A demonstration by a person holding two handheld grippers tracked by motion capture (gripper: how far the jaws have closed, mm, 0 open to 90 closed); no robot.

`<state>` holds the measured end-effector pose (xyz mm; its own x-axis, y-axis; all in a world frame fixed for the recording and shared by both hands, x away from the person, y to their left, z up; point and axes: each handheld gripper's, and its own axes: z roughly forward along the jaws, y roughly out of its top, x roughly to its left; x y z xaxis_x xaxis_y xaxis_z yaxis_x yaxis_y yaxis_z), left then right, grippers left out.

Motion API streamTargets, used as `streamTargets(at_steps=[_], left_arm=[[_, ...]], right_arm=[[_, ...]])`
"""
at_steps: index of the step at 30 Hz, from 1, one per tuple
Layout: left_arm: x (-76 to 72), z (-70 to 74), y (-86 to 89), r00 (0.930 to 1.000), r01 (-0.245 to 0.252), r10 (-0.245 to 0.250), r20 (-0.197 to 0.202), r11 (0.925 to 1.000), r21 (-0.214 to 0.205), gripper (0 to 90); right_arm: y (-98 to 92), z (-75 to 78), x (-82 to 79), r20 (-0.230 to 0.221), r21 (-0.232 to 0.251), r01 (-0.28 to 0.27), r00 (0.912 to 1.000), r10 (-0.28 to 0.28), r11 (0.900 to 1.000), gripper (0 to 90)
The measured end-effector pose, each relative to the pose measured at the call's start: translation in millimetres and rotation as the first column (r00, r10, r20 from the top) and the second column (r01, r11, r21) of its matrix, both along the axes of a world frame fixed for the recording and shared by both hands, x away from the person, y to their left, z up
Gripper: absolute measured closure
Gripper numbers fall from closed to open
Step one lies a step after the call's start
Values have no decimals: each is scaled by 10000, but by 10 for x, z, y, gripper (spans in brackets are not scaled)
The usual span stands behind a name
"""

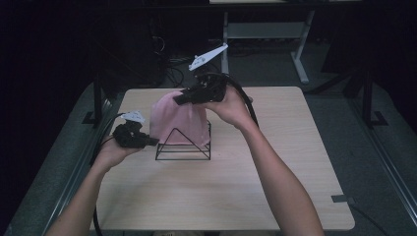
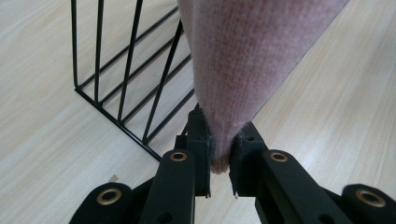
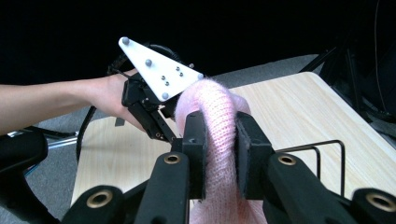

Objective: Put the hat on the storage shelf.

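Observation:
A pink knitted cloth hangs over a black wire rack in the middle of the table. My left gripper is shut on the cloth's lower left corner, low beside the rack; its pads pinch the tip. My right gripper is shut on a bunched fold at the top of the cloth, above the rack. In the right gripper view the left gripper, with its white plate, sits just beyond the cloth.
The light wooden table has free surface in front and to the right. A strip of tape lies near its right edge. Dark floor, cables and a desk frame stand behind the table.

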<state>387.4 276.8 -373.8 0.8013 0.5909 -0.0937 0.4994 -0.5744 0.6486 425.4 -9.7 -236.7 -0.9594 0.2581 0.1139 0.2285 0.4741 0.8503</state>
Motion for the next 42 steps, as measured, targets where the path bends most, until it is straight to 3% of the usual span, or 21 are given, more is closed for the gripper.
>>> streamTargets(at_steps=[5, 12, 24, 34, 35, 42], left_arm=[[-7, -66, 4, 9998, 0, 3, -194, 9999, 143, 800], [0, -119, -18, 9999, 36, -27, -149, 9984, 572, 799], [11, -274, -10, 9988, 40, -2, -480, 9970, 775, 796], [23, -386, -27, 9985, 50, 13, -539, 9932, 1164, 785], [29, -401, -17, 9986, 163, -93, -523, 9907, 1353, 785], [35, -474, 13, 9979, 75, 22, -646, 9889, 1485, 784]], right_arm=[[16, -94, -9, -212, -62, 2, 9998, -4, 10000, 759], [24, -168, -4, -323, -123, -28, 9995, 24, 9999, 757], [40, -330, 6, -683, -355, -130, 9976, 105, 9993, 751], [36, -439, 21, -863, -507, -99, 9963, 55, 9987, 747], [39, -451, 24, -862, -499, -117, 9963, 74, 9987, 746], [83, -532, 42, -1156, -726, -173, 9933, 88, 9972, 738]])
